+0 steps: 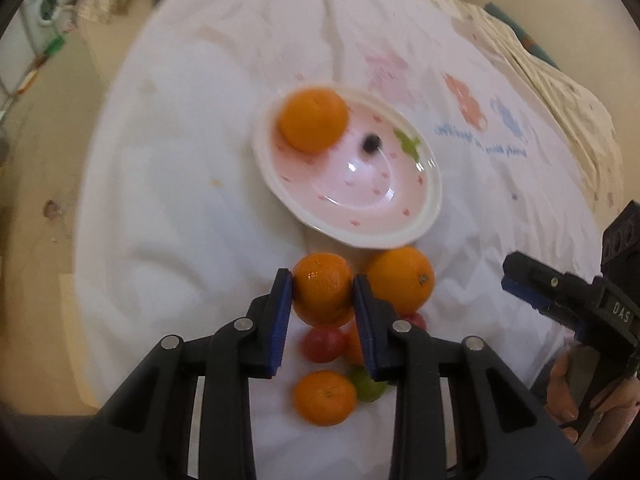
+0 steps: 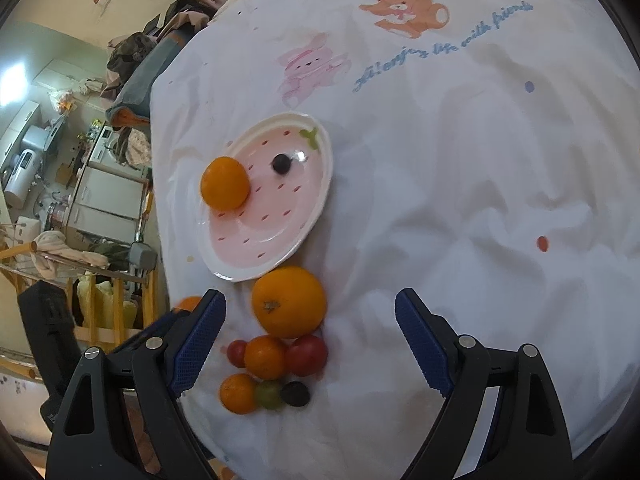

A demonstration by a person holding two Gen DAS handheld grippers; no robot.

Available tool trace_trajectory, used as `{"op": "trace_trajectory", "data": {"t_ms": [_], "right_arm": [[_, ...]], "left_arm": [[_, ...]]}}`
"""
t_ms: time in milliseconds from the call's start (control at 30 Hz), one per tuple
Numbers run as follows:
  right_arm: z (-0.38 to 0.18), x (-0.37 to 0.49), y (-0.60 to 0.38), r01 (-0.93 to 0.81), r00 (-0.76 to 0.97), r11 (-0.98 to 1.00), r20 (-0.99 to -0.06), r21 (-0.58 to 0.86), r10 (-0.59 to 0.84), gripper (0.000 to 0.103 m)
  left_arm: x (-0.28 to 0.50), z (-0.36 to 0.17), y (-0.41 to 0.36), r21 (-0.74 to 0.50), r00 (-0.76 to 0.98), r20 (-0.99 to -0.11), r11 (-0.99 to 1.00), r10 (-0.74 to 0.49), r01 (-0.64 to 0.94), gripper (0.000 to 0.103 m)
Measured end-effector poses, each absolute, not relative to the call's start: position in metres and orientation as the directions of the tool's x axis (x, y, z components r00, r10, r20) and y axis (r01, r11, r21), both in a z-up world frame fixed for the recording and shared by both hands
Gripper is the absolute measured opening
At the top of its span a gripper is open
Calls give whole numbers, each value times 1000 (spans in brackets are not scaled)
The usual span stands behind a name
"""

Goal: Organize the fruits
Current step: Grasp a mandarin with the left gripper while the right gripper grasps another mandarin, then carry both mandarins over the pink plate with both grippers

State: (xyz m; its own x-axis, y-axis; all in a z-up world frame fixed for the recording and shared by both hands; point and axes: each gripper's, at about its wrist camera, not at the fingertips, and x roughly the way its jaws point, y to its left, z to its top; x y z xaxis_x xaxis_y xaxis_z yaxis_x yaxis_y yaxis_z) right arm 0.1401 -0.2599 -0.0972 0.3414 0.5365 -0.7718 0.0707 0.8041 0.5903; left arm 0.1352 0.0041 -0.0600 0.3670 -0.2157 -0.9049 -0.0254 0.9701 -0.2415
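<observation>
A pink strawberry-pattern plate point(image 1: 400, 216) point(image 2: 280, 236) lies on a white cloth and holds an orange point(image 1: 314, 119) point(image 2: 225, 184) and a dark grape point(image 1: 371, 143) point(image 2: 281, 163). My left gripper point(image 1: 322, 294) is shut on a mandarin point(image 1: 323, 285), held above the fruit pile just in front of the plate. A big orange point(image 1: 402, 278) point(image 2: 289, 302) lies beside it. The pile also has a mandarin point(image 1: 325, 398) point(image 2: 238, 393), red tomatoes point(image 1: 323, 343) point(image 2: 307, 355), a green grape point(image 2: 268, 395) and a dark grape point(image 2: 295, 393). My right gripper point(image 2: 310, 340) is open and empty over the pile.
The white cloth point(image 2: 460, 180) with cartoon animal prints covers the surface. Its left edge drops off to a cluttered room with cabinets point(image 2: 108, 196) and a wooden rack point(image 2: 100, 300). The right gripper also shows in the left wrist view point(image 1: 560, 296), at right.
</observation>
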Motion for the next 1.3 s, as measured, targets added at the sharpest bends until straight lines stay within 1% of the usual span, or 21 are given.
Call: {"op": "trace_trajectory", "data": {"t_ms": [67,167,333,433,500,567,600,700,733,1000,1300], "right_arm": [[-99,141,-252,64,317,805,-777,590,544,89],[-106,145,-237,46,263,822,-801,568,538,89],[-117,159,-202,-35,185,869,-851,493,491,88],[-126,166,-183,-78,157,895,-881,439,446,84],[-135,169,-174,-81,132,896,-886,437,445,84],[-145,172,-171,-70,113,903,-896,425,430,76],[-148,173,-170,-72,111,906,-899,418,423,75],[-152,174,-170,-75,115,907,-900,414,421,66],[-151,174,-170,-81,115,904,-897,419,426,66],[-147,171,-173,-99,129,902,-893,421,431,63],[-124,158,-213,-37,195,888,-868,459,456,63]], "left_arm": [[132,-53,12,-234,389,-900,971,-198,-45,26],[131,-49,19,-249,395,-896,966,-204,-65,26],[132,-50,24,-249,387,-901,965,-197,-87,26],[131,-49,25,-261,383,-900,961,-208,-91,26],[132,-49,24,-271,382,-898,959,-219,-88,27],[133,-49,26,-278,379,-897,957,-227,-85,27],[133,-49,26,-279,379,-897,956,-228,-85,27],[135,-50,26,-279,378,-897,956,-229,-84,26],[135,-49,26,-277,379,-897,957,-227,-84,27],[137,-51,22,-260,388,-897,962,-211,-80,27],[138,-57,23,-220,394,-904,971,-165,-97,27]]}}
